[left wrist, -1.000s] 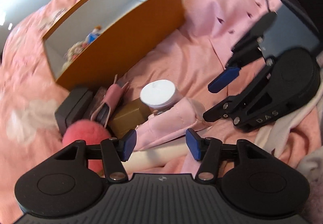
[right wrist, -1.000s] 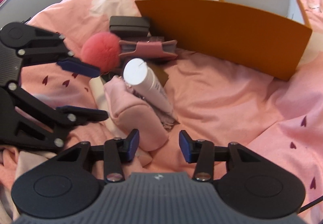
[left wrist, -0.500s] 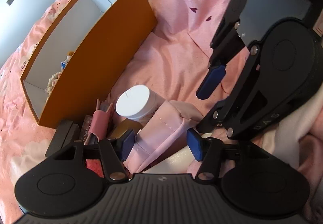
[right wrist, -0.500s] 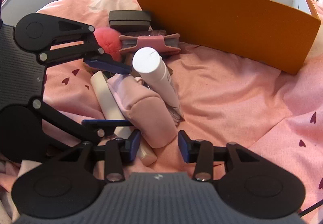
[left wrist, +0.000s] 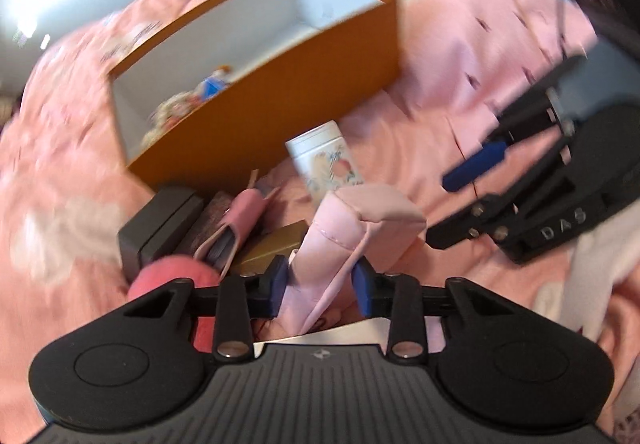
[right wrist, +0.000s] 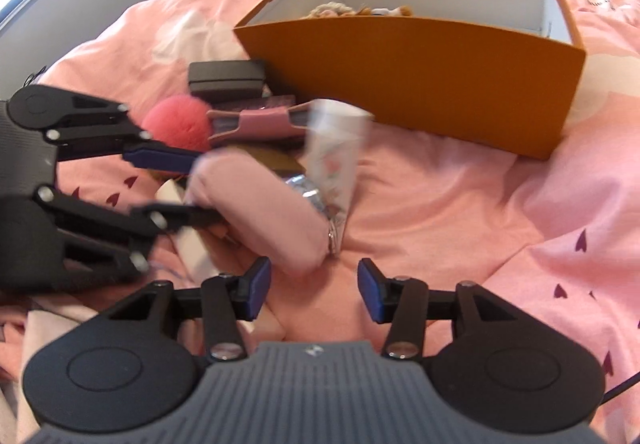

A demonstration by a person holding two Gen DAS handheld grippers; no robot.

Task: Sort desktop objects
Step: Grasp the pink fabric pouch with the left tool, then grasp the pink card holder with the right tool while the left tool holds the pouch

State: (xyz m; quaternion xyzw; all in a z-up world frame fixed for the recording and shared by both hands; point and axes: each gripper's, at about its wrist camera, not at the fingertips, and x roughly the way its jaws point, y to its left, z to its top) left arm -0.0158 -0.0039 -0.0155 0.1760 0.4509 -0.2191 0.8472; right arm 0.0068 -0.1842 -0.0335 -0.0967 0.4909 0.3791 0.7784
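Your left tongs had just been closing and were clenched on the pale pink pouch, which sat among the clutter on the pink bedspread, just in front of the orange box. Your right tongs had just been opening and stood released with nothing between them, near the pouch's other end. The white floral tube was tilted against the pouch.
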